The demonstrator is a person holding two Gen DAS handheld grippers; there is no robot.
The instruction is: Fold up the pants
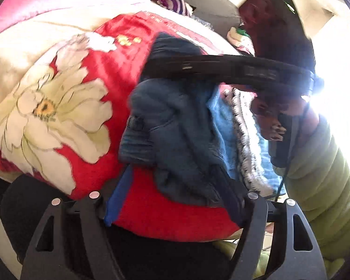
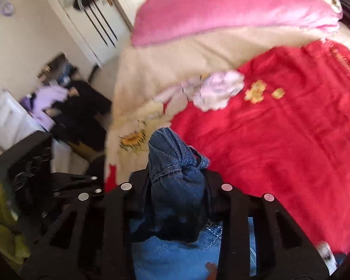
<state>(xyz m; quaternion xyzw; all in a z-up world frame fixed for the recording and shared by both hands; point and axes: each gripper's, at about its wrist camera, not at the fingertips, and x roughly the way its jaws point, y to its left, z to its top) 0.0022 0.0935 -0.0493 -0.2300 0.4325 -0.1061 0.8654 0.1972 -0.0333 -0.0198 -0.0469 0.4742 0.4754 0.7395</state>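
Blue denim pants [image 1: 175,126] hang bunched above a red floral blanket [image 1: 100,70] on the bed. My right gripper [image 2: 177,177] is shut on a wad of the denim [image 2: 175,163]; more of the pants [image 2: 175,256] hang below it. In the left wrist view the right gripper [image 1: 151,70] reaches in from the right, clamped on the top of the pants. My left gripper [image 1: 175,186] has its jaws spread wide on either side of the hanging denim, not pinching it. Motion blur softens both views.
A pink pillow [image 2: 221,11] and cream bedding [image 2: 163,65] lie at the head of the bed. A person's green sleeve [image 1: 319,175] is at the right. Dark clothes on furniture [image 2: 77,112] and a white door [image 2: 86,23] are beside the bed.
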